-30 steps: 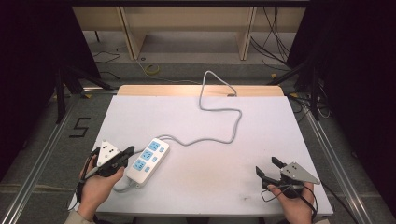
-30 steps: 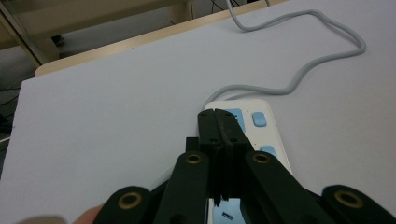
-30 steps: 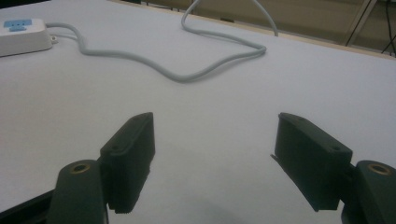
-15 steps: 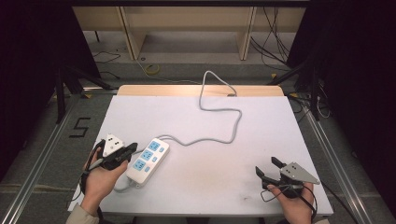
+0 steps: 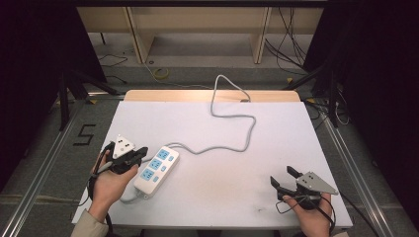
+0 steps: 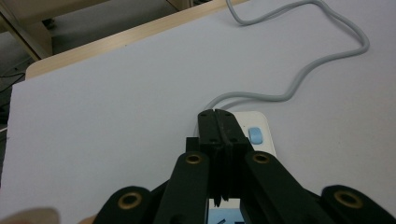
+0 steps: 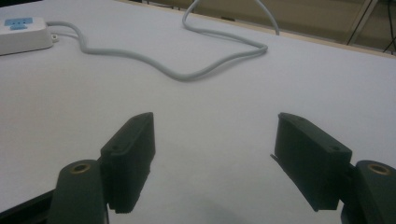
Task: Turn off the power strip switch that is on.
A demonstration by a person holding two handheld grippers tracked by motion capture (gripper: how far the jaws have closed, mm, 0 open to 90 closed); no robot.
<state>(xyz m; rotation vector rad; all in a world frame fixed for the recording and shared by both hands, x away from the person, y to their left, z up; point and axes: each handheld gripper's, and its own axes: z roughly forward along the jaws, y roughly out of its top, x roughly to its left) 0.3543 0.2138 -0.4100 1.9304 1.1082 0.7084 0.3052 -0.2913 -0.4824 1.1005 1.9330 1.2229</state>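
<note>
- Here, the white power strip [image 5: 156, 170] lies on the table [image 5: 276, 123], at its near left.
- Left gripper [image 5: 140, 154], clenched on nothing, sits just left of the strip.
- Right gripper [image 5: 282, 178], jaws spread, is well right of the strip.

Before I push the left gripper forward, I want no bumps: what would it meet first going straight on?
The left gripper, shut, points over the white power strip; likely that first, though its height above it is unclear.

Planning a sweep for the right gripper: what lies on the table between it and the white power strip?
Nothing: bare white tabletop separates the open right gripper from the white power strip with blue sockets, in the high view.
</note>
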